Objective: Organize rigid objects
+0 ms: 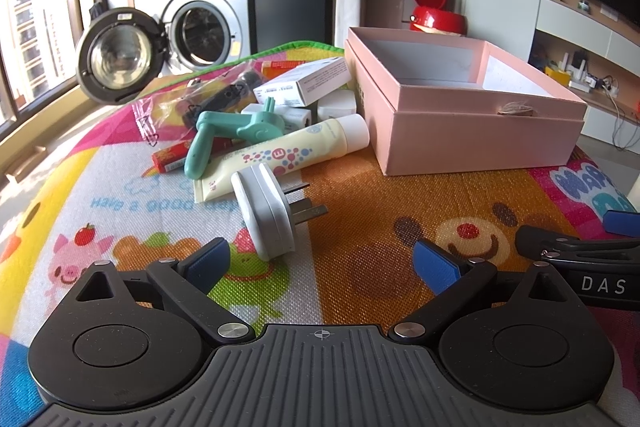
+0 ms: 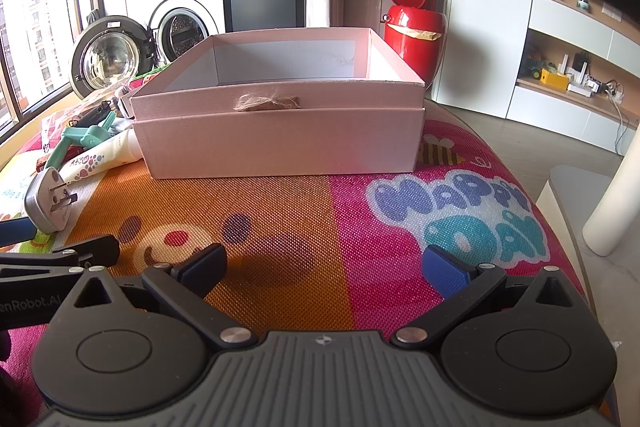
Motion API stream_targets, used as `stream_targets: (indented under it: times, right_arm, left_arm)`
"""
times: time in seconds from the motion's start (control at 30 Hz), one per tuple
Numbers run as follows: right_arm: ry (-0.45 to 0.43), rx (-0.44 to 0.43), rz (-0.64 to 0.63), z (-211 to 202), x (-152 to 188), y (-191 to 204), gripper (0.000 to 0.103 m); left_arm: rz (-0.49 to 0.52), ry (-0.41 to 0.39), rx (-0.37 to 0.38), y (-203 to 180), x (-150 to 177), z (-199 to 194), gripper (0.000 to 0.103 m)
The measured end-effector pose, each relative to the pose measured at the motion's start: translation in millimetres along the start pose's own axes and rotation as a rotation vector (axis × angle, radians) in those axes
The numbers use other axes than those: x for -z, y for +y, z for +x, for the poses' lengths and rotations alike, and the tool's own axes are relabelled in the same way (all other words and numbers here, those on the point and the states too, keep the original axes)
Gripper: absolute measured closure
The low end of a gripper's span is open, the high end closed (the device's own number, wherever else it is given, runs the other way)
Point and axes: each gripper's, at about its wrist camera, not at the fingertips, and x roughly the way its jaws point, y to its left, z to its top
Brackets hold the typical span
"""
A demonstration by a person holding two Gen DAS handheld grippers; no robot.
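Note:
An empty pink box (image 1: 472, 115) (image 2: 280, 135) stands on the colourful play mat (image 1: 360, 211). Left of it lies a pile: a white plug adapter (image 1: 268, 211) (image 2: 48, 203) nearest me, a cream tube (image 1: 288, 151) (image 2: 100, 159), a teal plastic tool (image 1: 224, 131) (image 2: 76, 141), a red stick (image 1: 172, 159), white cartons (image 1: 304, 83) and a clear bag with black items (image 1: 216, 95). My left gripper (image 1: 324, 263) is open just short of the adapter. My right gripper (image 2: 324, 263) is open, low over the mat in front of the box.
A red bin (image 1: 436, 15) (image 2: 414, 39) with its lid up stands behind the box. A washing machine with an open door (image 1: 120, 59) (image 2: 108, 59) is at the back left. Shelves (image 2: 580, 79) line the right wall; a white chair (image 2: 592, 203) stands beside the mat.

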Motion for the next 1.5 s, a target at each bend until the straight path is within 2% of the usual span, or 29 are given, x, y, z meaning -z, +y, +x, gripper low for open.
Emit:
stream_targets:
  times: [0.13,0.23,0.27,0.33,0.37,0.5,0.6,0.63,0.67,0.7,0.73,0.8,0.9,0.97,1.07,1.13,1.27,1.33,1.37,1.43,1.47,1.5]
  right_arm:
    - [0.006,-0.017,0.005,-1,-1,-3,0.000]
    - [0.046,-0.051,-0.033,-2,-4,-5,0.000]
    - [0.070,-0.064,-0.052,-2,-7,-6,0.000]
    - [0.094,-0.076,-0.049,-2,-9,-9,0.000]
    - [0.094,-0.071,-0.062,-2,-9,-7,0.000]
    - [0.106,-0.067,-0.066,-2,-9,-6,0.000]
    - [0.108,-0.074,-0.078,-2,-10,-7,0.000]
    - [0.105,-0.077,-0.079,-2,-9,-7,0.000]
    - [0.105,-0.083,-0.086,-2,-10,-7,0.000]
    - [0.106,-0.081,-0.092,-3,-10,-6,0.000]
    - [0.100,-0.086,-0.114,-4,-12,-2,0.002]
    - [0.044,-0.116,-0.184,-12,-15,11,0.006]
    - [-0.120,-0.179,-0.254,-27,-25,43,0.006]
    - [-0.155,-0.241,-0.275,-30,-37,64,0.006]
    - [-0.130,-0.363,-0.267,-19,-60,109,0.006]
    - [-0.112,-0.377,-0.240,-4,-71,138,0.006]
    - [-0.027,-0.317,-0.180,41,-87,193,0.005]
    - [-0.051,-0.208,-0.204,54,-86,212,0.005]
    - [-0.056,-0.182,-0.223,59,-84,217,0.005]
    - [-0.013,-0.214,-0.253,65,-82,222,0.011]
    - [0.032,-0.233,-0.261,70,-81,225,0.009]
    - [0.016,-0.225,-0.270,68,-79,226,0.010]
  left_arm:
    - [0.016,0.012,0.044,7,3,-4,0.004]
    - [-0.005,-0.024,0.105,21,6,-25,0.015]
    - [-0.010,-0.048,0.090,28,5,-32,0.019]
    - [-0.033,-0.095,0.055,41,-1,-40,0.019]
    - [-0.049,-0.107,0.065,48,-5,-39,0.019]
    - [-0.102,-0.059,0.112,56,-19,-18,0.020]
    - [-0.082,-0.034,0.122,51,-23,2,0.020]
    - [-0.074,-0.018,0.136,50,-24,7,0.030]
    - [-0.071,-0.007,0.153,51,-25,11,0.049]
    - [-0.070,-0.003,0.170,52,-25,12,0.058]
    - [-0.067,-0.016,0.189,55,-23,9,0.059]
    - [-0.061,-0.036,0.197,63,-19,0,0.060]
    - [-0.076,-0.075,0.184,88,-14,-19,0.060]
    - [-0.095,-0.089,0.154,108,-13,-30,0.060]
    - [-0.144,-0.116,0.106,143,-12,-45,0.061]
    - [-0.178,-0.141,0.082,160,-12,-52,0.060]
    - [-0.242,-0.174,0.088,182,-10,-60,0.061]
    - [-0.252,-0.177,0.109,187,-7,-61,0.061]
    - [-0.253,-0.176,0.117,188,-6,-61,0.061]
    - [-0.260,-0.173,0.133,189,-2,-60,0.061]
    - [-0.264,-0.170,0.138,189,-1,-58,0.061]
    - [-0.267,-0.166,0.142,188,0,-57,0.061]
